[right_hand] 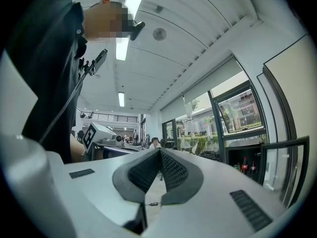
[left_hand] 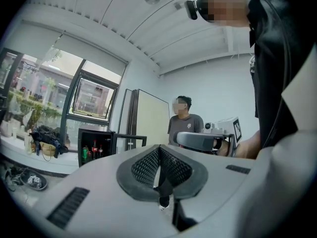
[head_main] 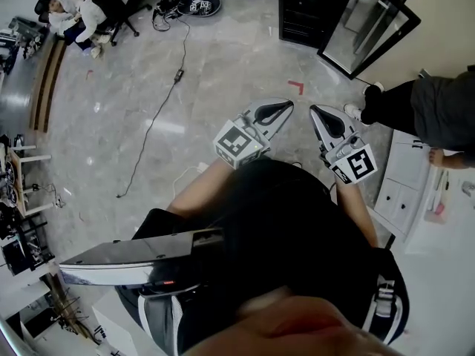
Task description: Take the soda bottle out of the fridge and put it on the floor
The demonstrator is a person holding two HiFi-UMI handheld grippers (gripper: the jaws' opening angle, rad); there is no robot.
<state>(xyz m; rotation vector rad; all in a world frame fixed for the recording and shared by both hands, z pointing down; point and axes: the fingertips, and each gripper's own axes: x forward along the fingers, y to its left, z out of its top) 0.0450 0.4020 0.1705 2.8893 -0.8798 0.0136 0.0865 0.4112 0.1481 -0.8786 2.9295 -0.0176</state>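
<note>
The black mini fridge (head_main: 303, 10) stands across the floor with its glass door (head_main: 369, 25) swung open. In the left gripper view the fridge (left_hand: 96, 133) shows dark soda bottles (left_hand: 94, 151) on a shelf beside a green can. The right gripper view has the same soda bottles (right_hand: 244, 165) at its right edge. My left gripper (head_main: 286, 105) and right gripper (head_main: 314, 110) are held level side by side, well short of the fridge. The left gripper (left_hand: 159, 163) has its pads together with nothing between them. So does the right gripper (right_hand: 159, 166).
A person in dark clothes (head_main: 434, 110) stands at the right near white cabinets (head_main: 404, 184); the same person (left_hand: 184, 122) shows beside the fridge. A black cable (head_main: 156, 113) trails over the marble floor. Seated people (head_main: 78, 10) are at the far left.
</note>
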